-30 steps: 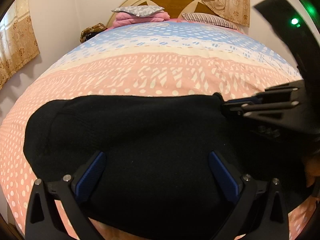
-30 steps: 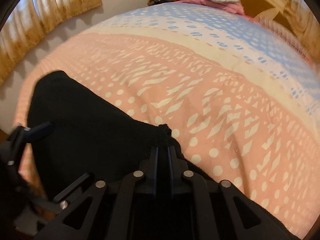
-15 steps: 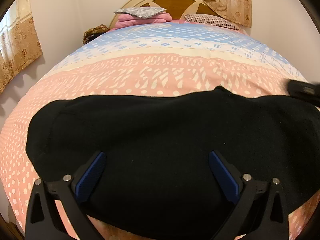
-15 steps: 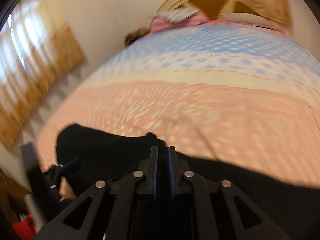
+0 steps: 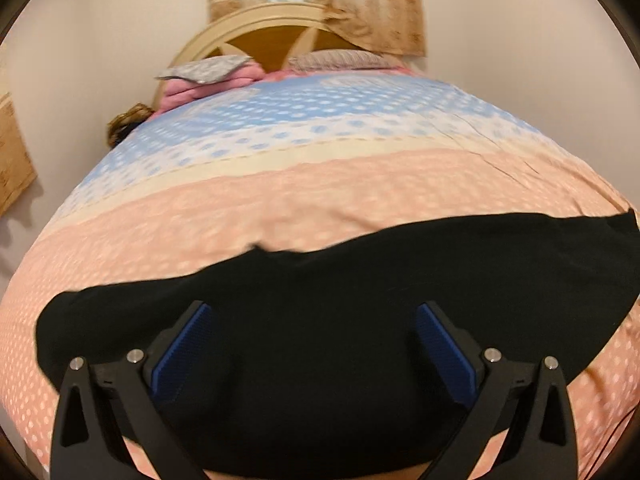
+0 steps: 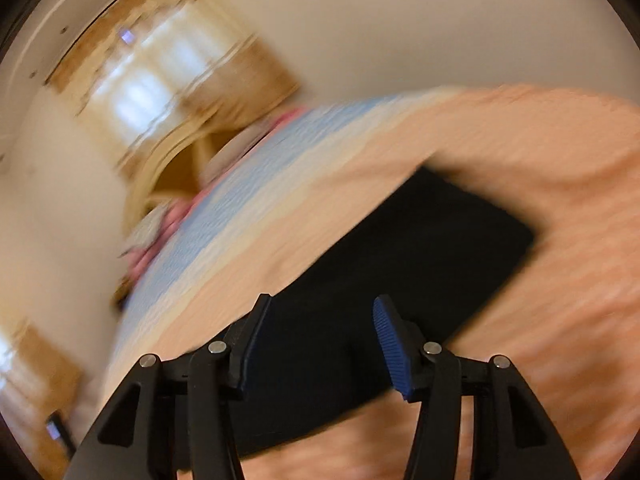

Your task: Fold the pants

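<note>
Released from the pants (image 6: 420, 248), right hand-held gripper (image 6: 320, 320) is opening, gripping nothing.

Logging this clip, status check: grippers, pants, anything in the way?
Left gripper open, nothing held. Right gripper jaws opening, nothing between them. Black pants lying folded on the bedspread. Nothing in the way.

The broad bedspread (image 5: 320, 184) lay flat and bare between the black pants (image 5: 340, 340) near its front edge and the bedding at the head, leaving open room for a gripper to travel. Stacked pink blankets (image 5: 200, 90) and a striped pillow (image 5: 340, 59) crowded the headboard (image 5: 256, 28), and walls closed both sides.
</note>
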Available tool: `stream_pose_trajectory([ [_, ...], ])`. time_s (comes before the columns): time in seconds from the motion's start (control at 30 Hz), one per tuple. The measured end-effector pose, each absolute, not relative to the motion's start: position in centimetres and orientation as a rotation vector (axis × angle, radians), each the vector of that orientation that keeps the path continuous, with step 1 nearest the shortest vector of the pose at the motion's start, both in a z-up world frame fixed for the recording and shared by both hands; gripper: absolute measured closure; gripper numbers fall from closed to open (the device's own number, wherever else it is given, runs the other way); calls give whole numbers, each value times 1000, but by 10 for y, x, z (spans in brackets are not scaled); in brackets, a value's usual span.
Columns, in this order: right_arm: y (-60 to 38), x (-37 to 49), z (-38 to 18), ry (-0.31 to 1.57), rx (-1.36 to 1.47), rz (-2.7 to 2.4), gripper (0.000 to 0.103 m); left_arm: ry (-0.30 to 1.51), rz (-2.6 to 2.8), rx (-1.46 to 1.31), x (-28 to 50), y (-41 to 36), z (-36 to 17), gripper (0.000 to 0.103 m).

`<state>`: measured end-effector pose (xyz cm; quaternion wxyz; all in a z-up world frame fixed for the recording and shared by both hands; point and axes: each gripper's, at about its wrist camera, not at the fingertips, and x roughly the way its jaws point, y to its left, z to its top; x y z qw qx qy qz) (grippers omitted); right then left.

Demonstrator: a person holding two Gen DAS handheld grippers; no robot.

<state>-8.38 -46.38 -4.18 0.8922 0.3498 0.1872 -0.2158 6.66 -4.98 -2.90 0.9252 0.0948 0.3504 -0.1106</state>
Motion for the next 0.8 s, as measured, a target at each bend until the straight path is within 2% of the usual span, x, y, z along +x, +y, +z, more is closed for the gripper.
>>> stream_pose_trajectory([
  [0.27,-543,-100,-69,467,873,-608,50,744,-263,246,59,-101,-46,0],
  [0.43,-538,-106,-70,464,832,-612,50,789,-279,156,63,-90,-47,0],
  [0.57,-540,-124,-67,386,842,-729,50,802,-288,95,62,-87,-53,0],
  [0.67,-548,-111,-84,468,887,-669,49,802,-288,87,61,-87,-54,0],
  [0.8,-541,-93,-78,508,803,-654,46,807,-293,86,61,-86,-53,0],
])
